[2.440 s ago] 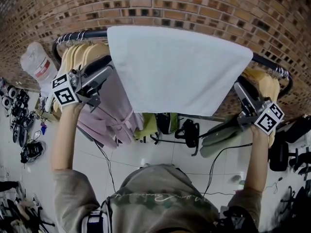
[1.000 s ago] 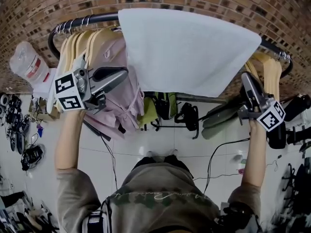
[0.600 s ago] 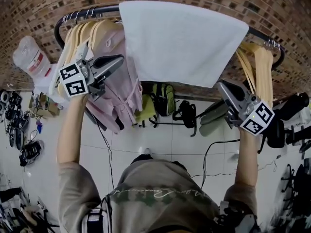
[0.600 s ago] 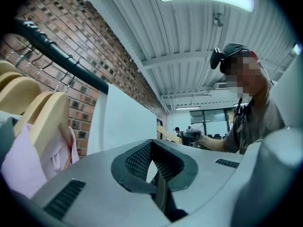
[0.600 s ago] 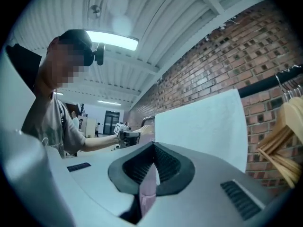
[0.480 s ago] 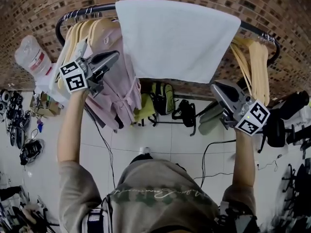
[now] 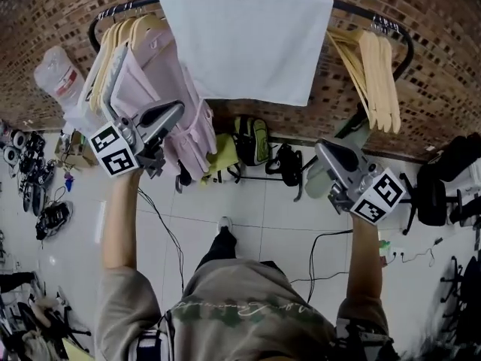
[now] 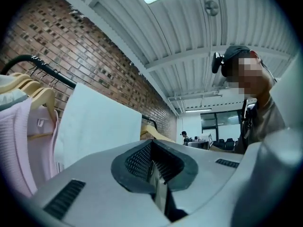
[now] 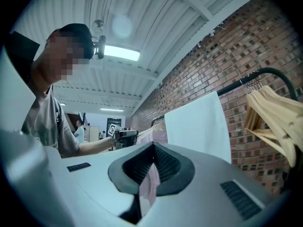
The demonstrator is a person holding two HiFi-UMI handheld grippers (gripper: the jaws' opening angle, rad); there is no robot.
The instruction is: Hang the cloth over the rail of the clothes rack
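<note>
left gripper (image 7: 179, 108) drew back from the cloth's (image 7: 248, 40) left edge, ending low before the pink garment (image 7: 161, 74) | right gripper (image 7: 320, 146) left the wooden hangers (image 7: 372, 66), came down and inward, below the cloth's right corner | both ended farther from the rail (image 7: 353, 7)

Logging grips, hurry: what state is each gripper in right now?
Left gripper: closed, holding nothing.
Right gripper: closed, holding nothing.
</note>
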